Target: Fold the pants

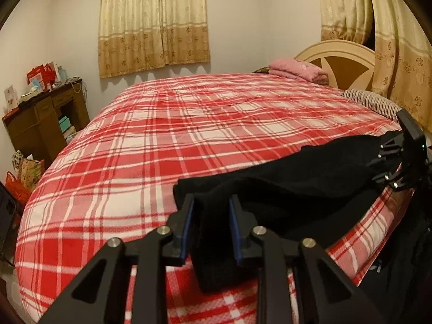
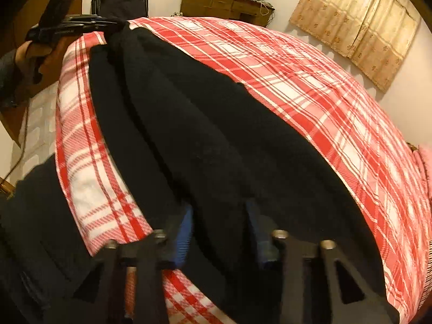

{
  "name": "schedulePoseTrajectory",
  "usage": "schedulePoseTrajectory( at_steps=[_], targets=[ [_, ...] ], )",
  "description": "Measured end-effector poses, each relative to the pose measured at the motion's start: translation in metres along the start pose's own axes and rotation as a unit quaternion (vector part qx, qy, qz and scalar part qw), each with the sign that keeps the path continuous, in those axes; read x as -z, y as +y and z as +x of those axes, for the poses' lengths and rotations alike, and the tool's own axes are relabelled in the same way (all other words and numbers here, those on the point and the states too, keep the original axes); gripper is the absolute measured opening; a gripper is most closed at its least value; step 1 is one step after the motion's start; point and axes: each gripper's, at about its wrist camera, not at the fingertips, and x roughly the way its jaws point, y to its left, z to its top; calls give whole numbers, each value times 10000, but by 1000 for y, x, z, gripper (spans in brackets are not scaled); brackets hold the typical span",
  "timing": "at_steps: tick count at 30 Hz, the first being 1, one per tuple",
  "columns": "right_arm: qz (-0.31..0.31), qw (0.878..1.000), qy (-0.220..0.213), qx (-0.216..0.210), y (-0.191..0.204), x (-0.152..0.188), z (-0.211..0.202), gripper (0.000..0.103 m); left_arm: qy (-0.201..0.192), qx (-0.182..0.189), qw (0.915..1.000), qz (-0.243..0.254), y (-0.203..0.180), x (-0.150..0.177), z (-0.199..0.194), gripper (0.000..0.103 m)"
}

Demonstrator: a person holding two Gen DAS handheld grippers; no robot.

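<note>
Over by the wall on the left stands a cluttered brown desk [image 1: 46, 118]. Across the red plaid bedspread [image 1: 151, 145], near its front edge, the black pants [image 1: 297, 183] stretch out lengthwise between the two tools. On their left end the left gripper [image 1: 212, 229] pinches a bunched fold of cloth between its blue pads [image 1: 187, 232]. Further right, the right gripper [image 2: 220, 232] clamps the other end, fabric filling the gap. Beyond, a pink blanket [image 1: 297, 71] sits folded beside the headboard [image 1: 343, 64].

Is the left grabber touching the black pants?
Touching. The left wrist view shows the black pants pinched between the blue pads of the left gripper.
</note>
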Motion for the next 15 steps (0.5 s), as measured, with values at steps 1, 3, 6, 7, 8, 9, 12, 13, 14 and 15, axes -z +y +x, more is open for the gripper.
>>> schedulePoseTrajectory(
  at_steps=[1,3,6,7,8,9,12,13,14,15],
  targets=[
    [16,10000,-7,35,0,-2,-2,13,-13,40,10000,26,1,-2,1,23],
    [41,9999,-86,47,-4,-8,-11,9,-6,72,10000,51,2,-5,4,21],
    [71,9999,-146,27,-6,-15,-22,6,-35,121,9999,41,2,-6,4,21],
    [77,9998,-156,-1,-6,-16,-27,6,-55,151,9999,26,3,-6,3,21],
    [102,9998,-151,-84,-6,-17,-33,6,-87,192,9998,5,4,-5,2,21],
    [115,9997,-158,-118,-6,-17,-35,6,-114,234,9997,-15,4,-3,0,21],
    [119,9997,-106,-208,-1,-13,-40,6,-180,342,9992,-143,7,7,-8,19],
    [132,9995,-68,-263,2,-10,-38,6,-193,368,9989,-206,9,11,-10,19],
    [141,9994,-38,-301,4,-8,-35,6,-206,371,9988,-256,10,14,-12,19],
    [169,9992,12,-374,5,-5,-30,6,-195,373,9986,-321,11,19,-13,19]
  ],
)
